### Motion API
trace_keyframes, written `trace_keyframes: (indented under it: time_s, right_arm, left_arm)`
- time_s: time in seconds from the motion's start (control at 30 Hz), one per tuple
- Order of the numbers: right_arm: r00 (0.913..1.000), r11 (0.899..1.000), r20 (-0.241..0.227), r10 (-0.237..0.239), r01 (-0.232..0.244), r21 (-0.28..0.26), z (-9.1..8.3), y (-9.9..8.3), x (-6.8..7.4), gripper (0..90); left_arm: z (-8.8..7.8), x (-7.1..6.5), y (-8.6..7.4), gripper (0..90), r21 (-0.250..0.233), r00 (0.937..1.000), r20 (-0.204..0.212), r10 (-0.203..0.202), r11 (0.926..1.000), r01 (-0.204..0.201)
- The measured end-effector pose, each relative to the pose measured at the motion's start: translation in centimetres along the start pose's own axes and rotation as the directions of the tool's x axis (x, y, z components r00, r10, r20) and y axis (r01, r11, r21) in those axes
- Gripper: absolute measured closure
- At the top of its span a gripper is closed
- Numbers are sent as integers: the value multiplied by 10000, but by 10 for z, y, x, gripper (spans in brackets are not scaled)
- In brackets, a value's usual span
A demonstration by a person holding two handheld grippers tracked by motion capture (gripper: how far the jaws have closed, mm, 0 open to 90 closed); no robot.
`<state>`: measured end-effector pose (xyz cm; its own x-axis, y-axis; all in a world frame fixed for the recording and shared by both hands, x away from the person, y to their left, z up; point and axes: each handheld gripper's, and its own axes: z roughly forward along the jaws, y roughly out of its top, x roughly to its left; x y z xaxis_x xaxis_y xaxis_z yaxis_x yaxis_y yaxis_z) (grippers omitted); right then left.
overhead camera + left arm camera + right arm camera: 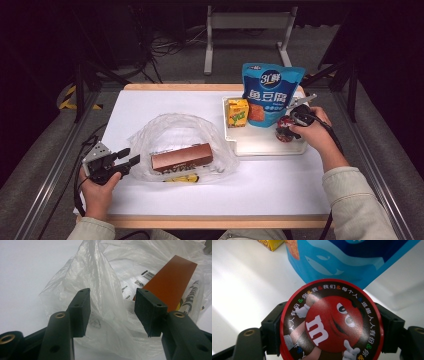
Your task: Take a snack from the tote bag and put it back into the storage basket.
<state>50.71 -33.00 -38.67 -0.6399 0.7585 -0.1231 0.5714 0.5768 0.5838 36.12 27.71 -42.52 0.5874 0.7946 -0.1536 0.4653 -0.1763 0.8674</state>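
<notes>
Here your right gripper has its fingers clenched on the round red candy tin, lid facing the camera, over the white plastic tray. Your left gripper has its fingers parted around the crinkled clear plastic bag; inside, the brown box lies lengthwise across the white tabletop, dark room beyond.
</notes>
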Motion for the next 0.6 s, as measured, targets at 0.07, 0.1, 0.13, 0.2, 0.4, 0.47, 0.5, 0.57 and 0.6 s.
trace_keyframes:
  time_s: [0.07,0.1,0.13,0.2,0.4,0.47,0.5,0.57,0.6]
  right_arm:
    - [10000,10000,-22,69,-69,14,1,-1,0,256]
    - [10000,10000,-39,84,-84,13,1,-1,-1,256]
    - [9999,9999,-39,99,-99,29,1,-1,-1,256]
    - [9999,9999,-41,121,-121,43,0,-1,-1,256]
    - [9998,9998,34,194,-194,48,0,-2,-2,244]
    - [9997,9997,91,240,-240,9,0,-3,-2,227]
    - [9995,9995,78,304,-303,-53,-1,-3,-2,218]
    - [9991,9990,122,400,-398,-226,-3,-2,-1,204]
    - [9989,9984,140,453,-448,-357,-4,-2,-1,195]
  left_arm:
    - [0,1,0,473,-2,10000,-23,71,10000,-71]
    - [0,1,0,473,-5,10000,-24,69,10000,-69]
    - [0,1,0,473,-4,10000,-22,66,10000,-66]
    - [0,0,0,473,6,10000,-23,23,10000,-23]
    - [0,1,0,472,-2,10000,-29,46,10000,-46]
    - [0,1,0,472,5,10000,-28,63,10000,-63]
    - [0,1,0,472,9,10000,-22,4,10000,-4]
    - [0,1,0,471,61,10000,0,71,10000,-71]
    - [0,1,0,471,46,10000,-3,38,10000,-38]
